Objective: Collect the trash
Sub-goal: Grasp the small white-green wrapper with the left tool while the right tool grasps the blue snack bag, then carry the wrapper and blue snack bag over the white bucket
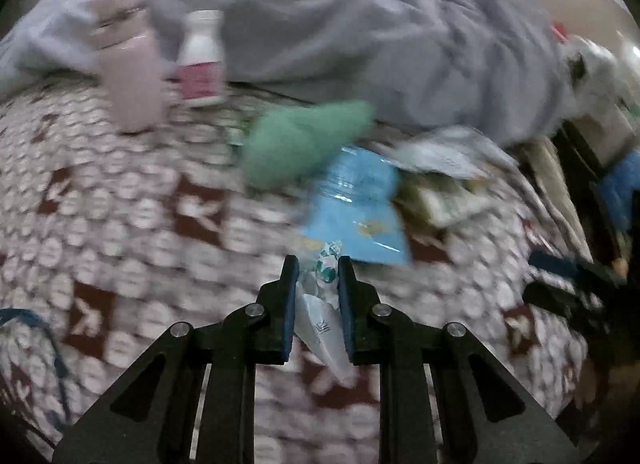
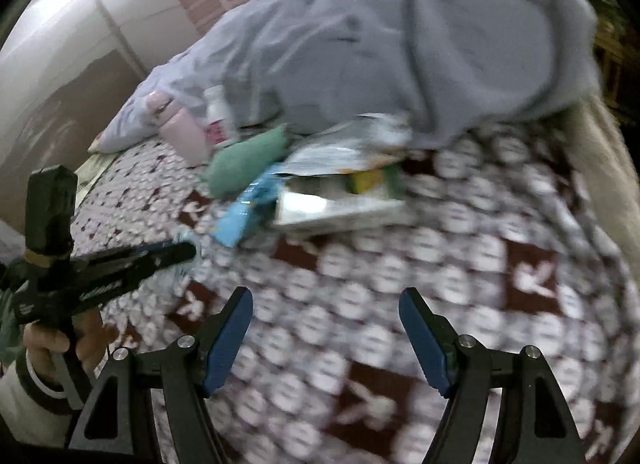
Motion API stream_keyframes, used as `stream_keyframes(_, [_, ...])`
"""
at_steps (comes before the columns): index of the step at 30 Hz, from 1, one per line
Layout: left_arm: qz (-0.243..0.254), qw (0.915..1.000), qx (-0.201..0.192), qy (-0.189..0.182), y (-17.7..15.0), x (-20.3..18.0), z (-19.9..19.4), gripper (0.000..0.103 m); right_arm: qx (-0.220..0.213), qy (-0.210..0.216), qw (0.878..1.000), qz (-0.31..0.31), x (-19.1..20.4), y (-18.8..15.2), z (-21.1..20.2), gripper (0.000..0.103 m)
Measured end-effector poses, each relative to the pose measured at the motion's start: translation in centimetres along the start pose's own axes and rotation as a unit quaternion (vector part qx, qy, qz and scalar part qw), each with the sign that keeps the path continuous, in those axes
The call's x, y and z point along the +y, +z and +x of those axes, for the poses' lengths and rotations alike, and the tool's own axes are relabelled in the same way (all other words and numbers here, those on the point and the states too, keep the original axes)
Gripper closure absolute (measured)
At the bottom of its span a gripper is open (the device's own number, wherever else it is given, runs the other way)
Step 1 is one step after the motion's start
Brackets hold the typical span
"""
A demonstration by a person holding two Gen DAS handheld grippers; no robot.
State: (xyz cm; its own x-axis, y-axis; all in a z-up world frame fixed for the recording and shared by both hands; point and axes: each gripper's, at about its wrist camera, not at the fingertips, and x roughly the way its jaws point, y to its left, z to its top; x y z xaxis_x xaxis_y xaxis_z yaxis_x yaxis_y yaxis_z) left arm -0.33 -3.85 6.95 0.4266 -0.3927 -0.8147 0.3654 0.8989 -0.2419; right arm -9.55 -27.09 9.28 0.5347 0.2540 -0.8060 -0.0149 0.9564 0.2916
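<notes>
The left tool (image 1: 318,264) is nearly closed on a crumpled white wrapper (image 1: 320,316), which fills the narrow gap between its fingers and hangs out below them toward the camera. The right tool (image 2: 326,300) stands wide open and holds nothing.

The rest of the trash lies ahead of both tools on the bed (image 2: 400,264). A blue packet (image 1: 356,207) is just beyond the left tool's tips, slightly to their right, its long axis running roughly away from the tool. Beside it lie a flat box (image 2: 340,203) and a crumpled clear wrapper (image 2: 340,151); seen from the right wrist, the box's long axis runs across the view. A green cloth (image 1: 300,143) rests against the packet on its far left side, and past that stand a pink bottle (image 1: 130,63) and a white bottle (image 1: 202,55).

Since the left tool is full, the empty right one looks like the one free to take the next piece; it is well short of the pile and would have to reach forward and a little left.

The bed has a patterned white and dark red cover, soft and uneven, with a rumpled grey blanket (image 2: 400,43) heaped behind the pile and overlapping its far edge. A pale wall (image 2: 60,43) stands to the left. Both views are blurred, so print on the packets cannot be read.
</notes>
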Motion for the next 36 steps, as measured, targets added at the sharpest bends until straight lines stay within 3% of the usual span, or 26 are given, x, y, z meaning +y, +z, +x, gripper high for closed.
stream_keyframes(3, [-0.034,0.9993,-0.007,0.01,0.2,2.7,-0.9,0.087,0.004,0.028,1.0,0.011,1.7,0.8,1.5,0.03])
stream_keyframes(8, [-0.035,0.9983,-0.027,0.039,-1.7,4.6,-2.6,0.086,0.022,0.038,0.999,0.004,5.8,3.3,5.7,0.03])
stream_keyframes(14, [-0.055,0.9979,-0.027,0.02,-2.5,6.3,-3.3,0.086,0.041,-0.044,0.998,0.006,8.6,6.6,12.0,0.03])
stream_keyframes(20, [-0.05,0.9982,-0.032,0.008,-2.4,5.9,-3.1,0.086,0.076,-0.082,0.994,0.01,9.0,8.3,16.6,0.03])
stream_keyframes(22, [-0.044,0.9985,-0.031,0.009,-2.4,5.7,-3.0,0.086,0.081,-0.087,0.993,-0.002,9.1,8.3,17.2,0.036])
stream_keyframes(24, [-0.042,0.9985,-0.033,0.008,-2.5,5.5,-2.9,0.086,0.074,-0.09,0.993,-0.024,9.1,7.7,16.6,0.051])
stream_keyframes(26, [-0.045,0.9985,-0.032,0.005,-2.5,5.3,-2.9,0.086,0.072,-0.065,0.995,-0.024,8.8,6.9,15.2,0.06])
stream_keyframes(31, [-0.049,0.9984,-0.029,0.0,-2.9,4.2,-2.7,0.087,0.055,0.007,0.997,-0.056,8.9,3.8,9.4,0.062])
stream_keyframes(36, [-0.045,0.9987,-0.022,-0.012,-3.4,1.9,-2.8,0.087,0.042,0.018,0.997,-0.065,7.8,0.3,4.8,0.062])
